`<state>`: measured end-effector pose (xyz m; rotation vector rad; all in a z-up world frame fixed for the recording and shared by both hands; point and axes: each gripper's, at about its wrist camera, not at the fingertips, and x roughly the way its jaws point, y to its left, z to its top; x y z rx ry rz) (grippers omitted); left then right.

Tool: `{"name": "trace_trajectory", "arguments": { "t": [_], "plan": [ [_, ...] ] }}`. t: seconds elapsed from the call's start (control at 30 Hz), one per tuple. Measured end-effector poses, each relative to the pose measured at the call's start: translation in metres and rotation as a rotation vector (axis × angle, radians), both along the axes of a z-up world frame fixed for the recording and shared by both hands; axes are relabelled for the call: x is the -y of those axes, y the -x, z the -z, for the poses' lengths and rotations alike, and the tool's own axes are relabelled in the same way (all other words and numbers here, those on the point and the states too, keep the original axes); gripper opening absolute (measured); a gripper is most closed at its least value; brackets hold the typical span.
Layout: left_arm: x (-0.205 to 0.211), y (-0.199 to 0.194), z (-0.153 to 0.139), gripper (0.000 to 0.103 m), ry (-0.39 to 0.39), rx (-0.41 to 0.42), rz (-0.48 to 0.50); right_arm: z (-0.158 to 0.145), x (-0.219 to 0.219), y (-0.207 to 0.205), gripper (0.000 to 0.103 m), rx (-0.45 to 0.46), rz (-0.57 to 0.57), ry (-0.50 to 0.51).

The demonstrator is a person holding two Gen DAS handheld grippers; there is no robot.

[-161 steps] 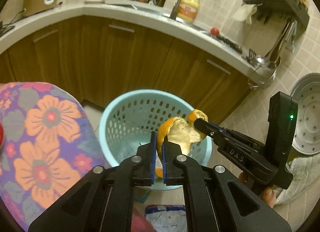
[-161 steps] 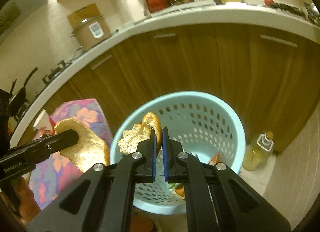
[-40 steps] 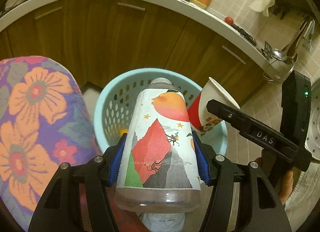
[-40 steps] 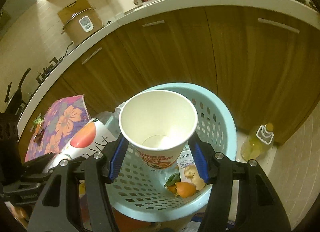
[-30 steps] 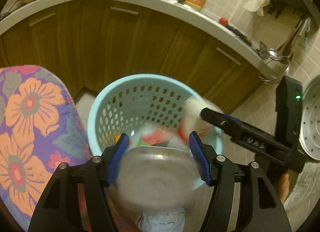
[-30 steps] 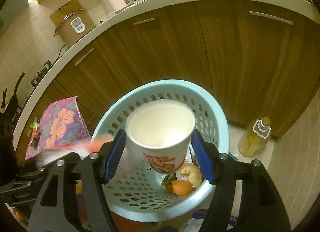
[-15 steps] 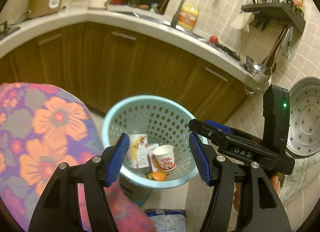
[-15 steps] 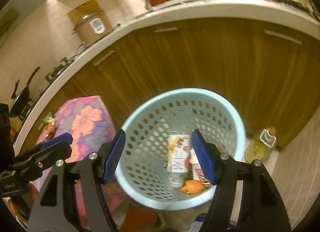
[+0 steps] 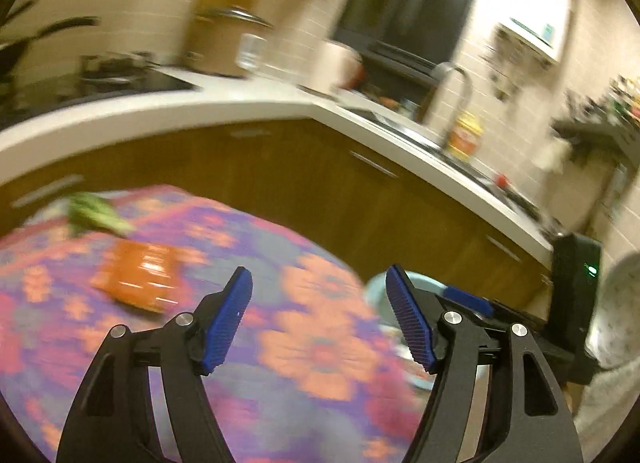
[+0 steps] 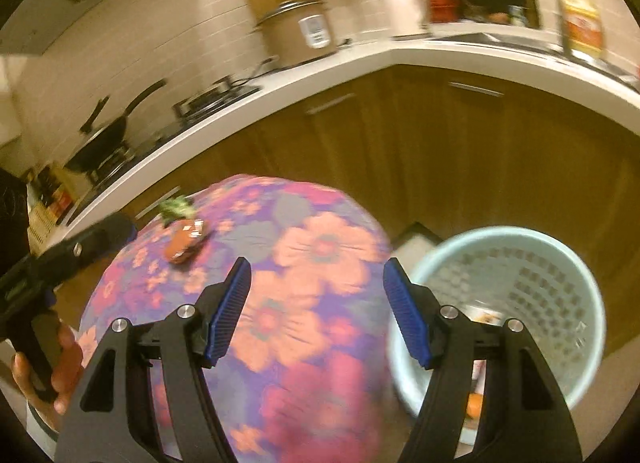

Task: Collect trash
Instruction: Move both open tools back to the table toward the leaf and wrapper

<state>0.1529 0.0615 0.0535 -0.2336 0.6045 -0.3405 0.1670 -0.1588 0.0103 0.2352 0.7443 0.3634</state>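
Both views are blurred by motion. My left gripper (image 9: 318,321) hangs over the flowered table (image 9: 312,343), its jaws opening and nothing between them. My right gripper (image 10: 316,313) is open and empty too, above the same table (image 10: 288,291). An orange-red packet (image 9: 138,275) lies on the cloth ahead of the left gripper, with a green leafy scrap (image 9: 94,213) behind it. The right wrist view shows the packet (image 10: 186,241) and the green scrap (image 10: 176,209) at the table's far side. The pale blue waste basket (image 10: 568,263) stands on the floor to the right, with trash inside.
Brown cabinets under a white counter (image 9: 200,107) curve behind the table. A rice cooker (image 10: 298,33), a pan (image 10: 104,139) on the hob and a sink tap (image 9: 456,99) sit along it. The basket's rim (image 9: 378,285) shows past the table's right edge.
The bottle and the paper cup dropped from my grippers into the basket. Both grippers then swung up and left, from over the basket to over the flowered table.
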Motion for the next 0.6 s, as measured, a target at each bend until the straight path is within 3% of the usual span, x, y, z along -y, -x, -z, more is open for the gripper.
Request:
{"name": "trace_trajectory", "arguments": {
  "t": [0.17,0.3,0.6],
  "plan": [
    [-0.077,-0.012,0.002,0.068,-0.012,0.015,-0.154,0.003,-0.09,-0.022,0.065,0.054,-0.119,0.113],
    [-0.125,-0.028,0.012,0.068,-0.04,0.007,-0.257,0.01,-0.14,-0.04,0.065,0.07,-0.183,0.141],
    [-0.178,-0.082,0.048,0.068,-0.034,-0.085,-0.324,0.034,-0.198,-0.094,0.065,0.019,-0.233,0.186]
  ]
}}
